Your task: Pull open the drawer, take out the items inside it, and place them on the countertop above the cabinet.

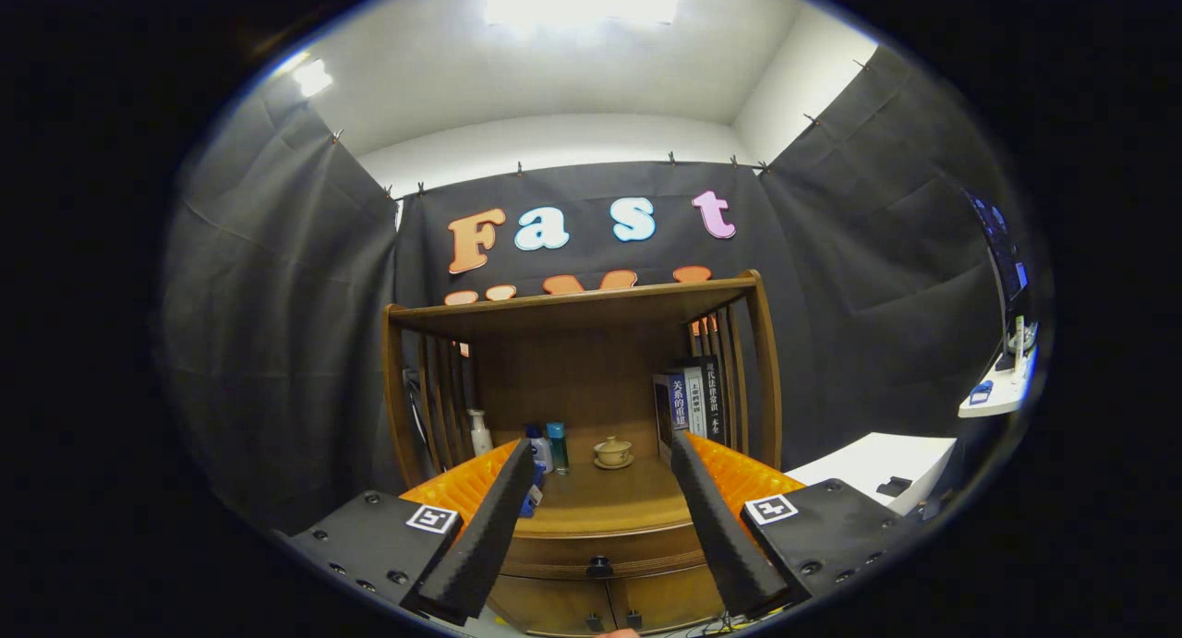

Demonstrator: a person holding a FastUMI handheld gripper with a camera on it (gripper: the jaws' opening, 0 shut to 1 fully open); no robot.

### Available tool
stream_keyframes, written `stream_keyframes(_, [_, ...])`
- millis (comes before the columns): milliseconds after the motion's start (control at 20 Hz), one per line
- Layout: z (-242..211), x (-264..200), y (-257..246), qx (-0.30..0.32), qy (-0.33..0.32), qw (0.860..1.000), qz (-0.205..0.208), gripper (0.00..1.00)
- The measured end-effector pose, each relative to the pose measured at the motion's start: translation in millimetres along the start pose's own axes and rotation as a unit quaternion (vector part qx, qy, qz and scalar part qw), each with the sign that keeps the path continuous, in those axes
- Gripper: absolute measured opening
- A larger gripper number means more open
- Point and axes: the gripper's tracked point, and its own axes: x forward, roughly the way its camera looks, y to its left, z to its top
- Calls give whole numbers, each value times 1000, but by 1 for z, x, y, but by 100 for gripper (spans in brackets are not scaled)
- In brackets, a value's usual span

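A brown wooden cabinet with slatted sides and a top shelf [591, 307] stands against the black cloth wall. Its curved countertop [600, 504] carries a row of upright books [691, 400] at the right, a small beige lidded teacup on a saucer [613, 451] in the middle, and a white pump bottle [478, 432], a blue-capped bottle [538, 446] and a teal tube [557, 446] at the left. Just beneath the countertop, the wooden drawer with a dark round knob [599, 562] sits closed. The gripper [600, 458] hangs before the cabinet with its jaws spread wide, grasping nothing, the knob between and below them.
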Motion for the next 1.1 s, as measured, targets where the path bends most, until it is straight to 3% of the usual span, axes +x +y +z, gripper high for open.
stream_keyframes(800, [-37,15,28,0,34,999,30,97])
stream_keyframes(1100, [-79,58,31,0,26,999,43,97])
